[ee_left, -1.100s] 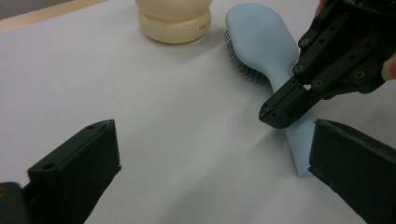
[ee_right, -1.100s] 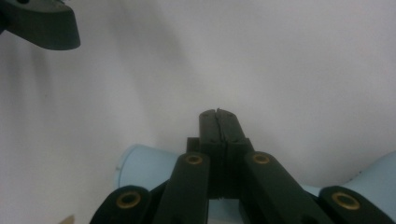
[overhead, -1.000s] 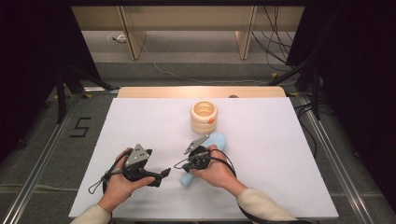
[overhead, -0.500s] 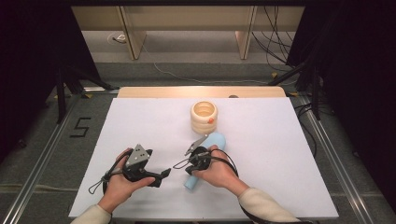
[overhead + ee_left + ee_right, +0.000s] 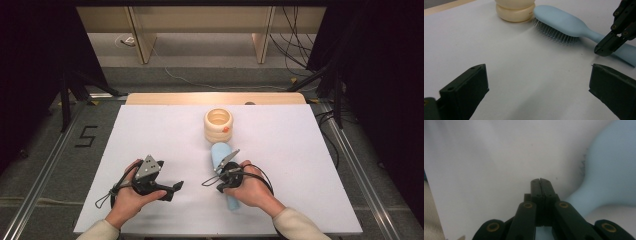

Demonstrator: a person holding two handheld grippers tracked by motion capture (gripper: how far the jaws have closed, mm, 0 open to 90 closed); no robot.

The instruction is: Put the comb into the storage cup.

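Nothing is gripped yet: the brush (image 5: 223,167) lies at frame centre below the holder (image 5: 218,125), the right hand-held gripper (image 5: 540,180) closed empty, the left hand-held gripper (image 5: 536,82) wide open.

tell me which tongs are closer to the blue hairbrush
Right. The right tongs sit shut right beside the hairbrush handle; the left tongs stand open farther off on the white table.

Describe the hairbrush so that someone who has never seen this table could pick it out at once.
Start at the white table top and find the cream ringed pot near its far middle. Just in front of that pot, head towards it, lies the hairbrush, its handle running back under the right gripper. It is the table's one pale blue thing, flat-backed with grey bristles.
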